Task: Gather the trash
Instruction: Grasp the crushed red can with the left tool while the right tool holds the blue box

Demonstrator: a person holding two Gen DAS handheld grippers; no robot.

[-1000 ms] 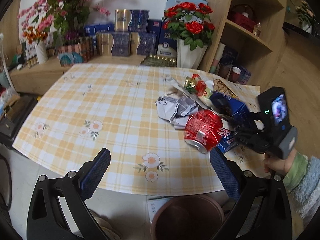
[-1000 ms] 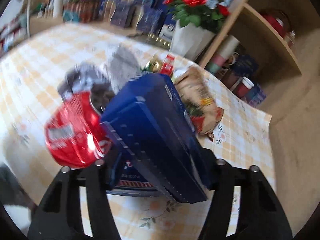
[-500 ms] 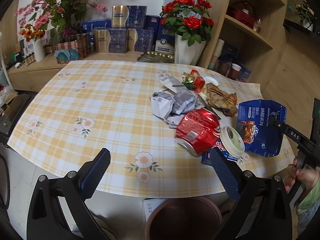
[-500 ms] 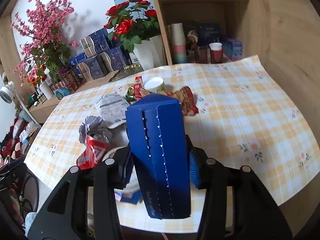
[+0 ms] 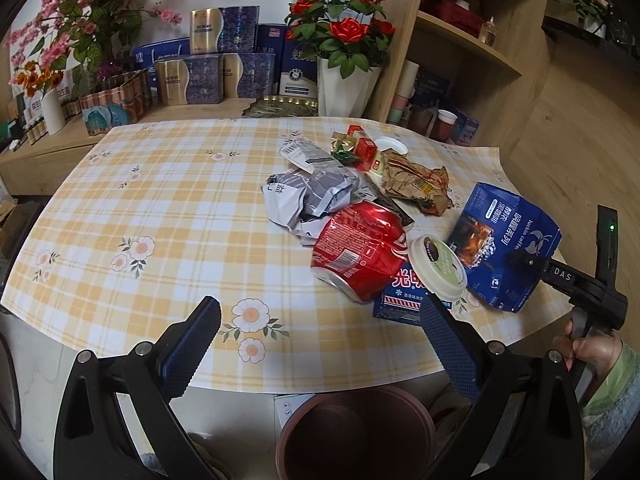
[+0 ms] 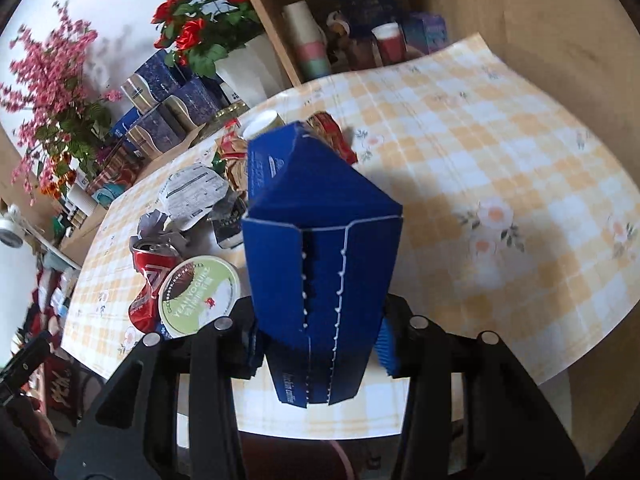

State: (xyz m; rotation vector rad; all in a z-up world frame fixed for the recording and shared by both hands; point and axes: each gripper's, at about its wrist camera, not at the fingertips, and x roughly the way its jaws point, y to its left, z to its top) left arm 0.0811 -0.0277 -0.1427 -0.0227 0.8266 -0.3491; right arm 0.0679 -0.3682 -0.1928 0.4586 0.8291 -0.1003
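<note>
Right gripper (image 6: 320,344) clamped on a blue coffee carton (image 6: 320,248), flattened and creased, held up off the table at its near right edge. Left wrist view shows the same carton (image 5: 504,248) just past the right end of the trash pile, above the tablecloth (image 5: 168,216) edge.

Left gripper (image 5: 320,344) jaws spread wide, nothing between them, hovering over the near edge of the table. Brown bin (image 5: 356,432) directly below it on the floor, just off the near edge.

Pile sits on the right half of the table, roughly mid-depth:
- crushed red soda can (image 5: 360,252) at the near end, on its side
- round yogurt lid (image 5: 438,268) leaning against the can's right side, resting on a flat blue box (image 5: 400,296)
- crumpled grey-white wrapper (image 5: 312,200) touching the can's far side
- brown snack wrapper (image 5: 416,186) behind, towards the right edge
- small red packets (image 5: 366,152) and a white cup lid (image 5: 390,145) at the far end

Rose vase (image 5: 344,88) beyond the far edge, beside the wooden shelf (image 5: 472,48).
</note>
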